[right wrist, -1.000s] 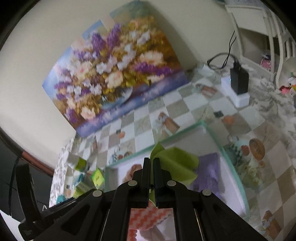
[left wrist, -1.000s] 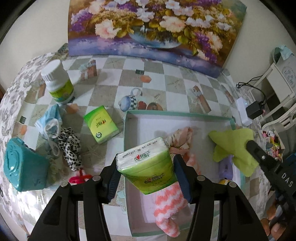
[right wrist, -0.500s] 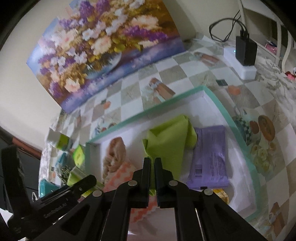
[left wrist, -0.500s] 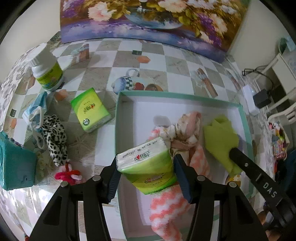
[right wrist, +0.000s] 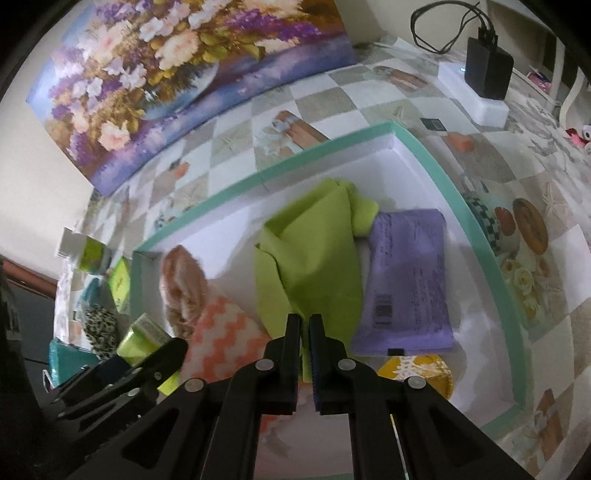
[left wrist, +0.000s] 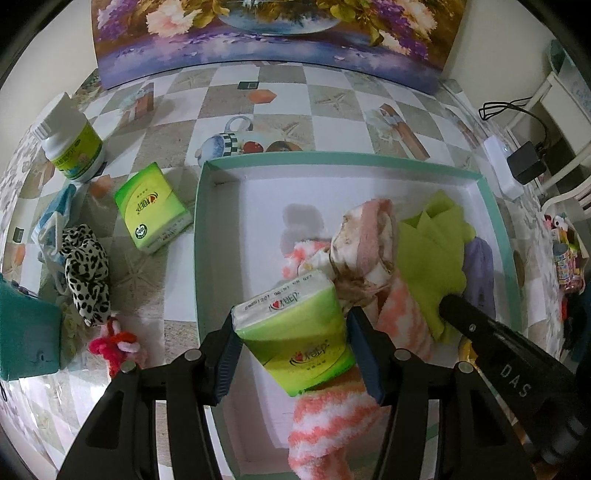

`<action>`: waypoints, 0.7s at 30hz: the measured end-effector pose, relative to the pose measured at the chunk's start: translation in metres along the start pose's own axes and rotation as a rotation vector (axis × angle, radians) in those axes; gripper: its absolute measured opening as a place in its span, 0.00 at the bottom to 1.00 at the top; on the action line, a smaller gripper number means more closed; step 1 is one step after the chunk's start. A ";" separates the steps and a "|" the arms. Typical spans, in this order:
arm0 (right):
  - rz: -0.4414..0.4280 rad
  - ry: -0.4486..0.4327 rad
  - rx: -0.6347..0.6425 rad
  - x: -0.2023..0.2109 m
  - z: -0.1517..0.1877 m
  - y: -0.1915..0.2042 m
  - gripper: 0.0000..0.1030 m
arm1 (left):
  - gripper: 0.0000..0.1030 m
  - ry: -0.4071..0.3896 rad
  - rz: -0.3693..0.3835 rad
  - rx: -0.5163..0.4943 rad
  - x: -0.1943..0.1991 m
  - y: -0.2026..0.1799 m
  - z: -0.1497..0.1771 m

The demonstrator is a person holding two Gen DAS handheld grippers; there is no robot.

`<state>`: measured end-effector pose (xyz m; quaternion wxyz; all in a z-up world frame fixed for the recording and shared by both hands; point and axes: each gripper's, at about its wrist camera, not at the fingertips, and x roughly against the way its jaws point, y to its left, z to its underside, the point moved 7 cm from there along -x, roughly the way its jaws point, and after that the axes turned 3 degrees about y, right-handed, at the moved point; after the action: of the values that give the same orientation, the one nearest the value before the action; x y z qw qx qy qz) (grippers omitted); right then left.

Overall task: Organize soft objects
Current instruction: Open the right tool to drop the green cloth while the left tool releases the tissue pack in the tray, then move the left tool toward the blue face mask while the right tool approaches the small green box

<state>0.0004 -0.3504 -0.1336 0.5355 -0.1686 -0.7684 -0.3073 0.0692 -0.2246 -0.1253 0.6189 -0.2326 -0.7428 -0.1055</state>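
Left gripper (left wrist: 291,343): its two black fingers were clamped on a soft green pack of paper tissues (left wrist: 295,332). It held the pack up over the near part of the box.

Right gripper (right wrist: 304,354): its fingers were pinched together on the near edge of a floppy lime-green cloth (right wrist: 314,258). The rest of the cloth lay down inside the box.

Box: a wide, flat white box with a mint-green rim (left wrist: 332,159) sat on the checked tablecloth (left wrist: 332,99).

Inside the box: a fluffy orange-and-white striped sock (left wrist: 325,424) lay near the front. A pink and cream rolled-up cloth (left wrist: 369,236) lay on top of it. A flat purple packet (right wrist: 406,280) lay just beside the lime-green cloth. A yellow thing (right wrist: 417,373) peeked out below the packet.

Outside the box, on the left: a second green tissue pack (left wrist: 151,206), a white bottle with a green label (left wrist: 72,142), a black-and-white spotted scrunchie (left wrist: 86,269), a light blue face mask (left wrist: 55,218), a fuzzy pink-red thing (left wrist: 114,343) and a teal box (left wrist: 26,332).

Back wall: a big flower painting (left wrist: 277,33) leaned there.
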 end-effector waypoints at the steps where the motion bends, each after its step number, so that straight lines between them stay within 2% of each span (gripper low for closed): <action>1: 0.003 0.007 0.000 -0.001 0.001 -0.001 0.07 | 0.57 0.002 0.002 0.005 -0.001 0.001 0.000; 4: 0.025 0.025 0.011 -0.006 0.004 -0.001 0.07 | 0.57 0.011 0.007 0.019 -0.002 0.004 0.001; 7: 0.050 0.031 0.022 -0.008 0.005 -0.002 0.07 | 0.62 0.035 -0.004 0.035 -0.005 0.008 0.003; 9: 0.065 0.028 0.019 -0.007 0.004 -0.003 0.18 | 0.65 0.047 -0.014 0.046 -0.005 0.012 0.004; 11: 0.074 0.020 0.010 -0.005 0.003 -0.004 0.39 | 0.67 0.050 -0.012 0.050 -0.004 0.013 0.004; 16: 0.078 -0.013 -0.001 0.006 -0.003 -0.006 0.44 | 0.69 0.027 -0.004 0.042 0.008 0.011 0.001; 18: 0.081 -0.026 0.004 0.010 -0.004 -0.004 0.49 | 0.71 0.007 0.002 0.038 0.016 0.010 -0.001; 19: 0.083 -0.035 0.008 0.013 -0.005 -0.003 0.52 | 0.73 -0.001 0.003 0.037 0.018 0.010 -0.002; 21: 0.083 -0.052 0.016 0.018 -0.007 0.000 0.55 | 0.83 -0.023 0.000 0.041 0.026 0.011 -0.003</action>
<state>-0.0010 -0.3562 -0.1147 0.5290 -0.2041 -0.7768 -0.2740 0.0743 -0.2110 -0.1011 0.6148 -0.2212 -0.7520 -0.0878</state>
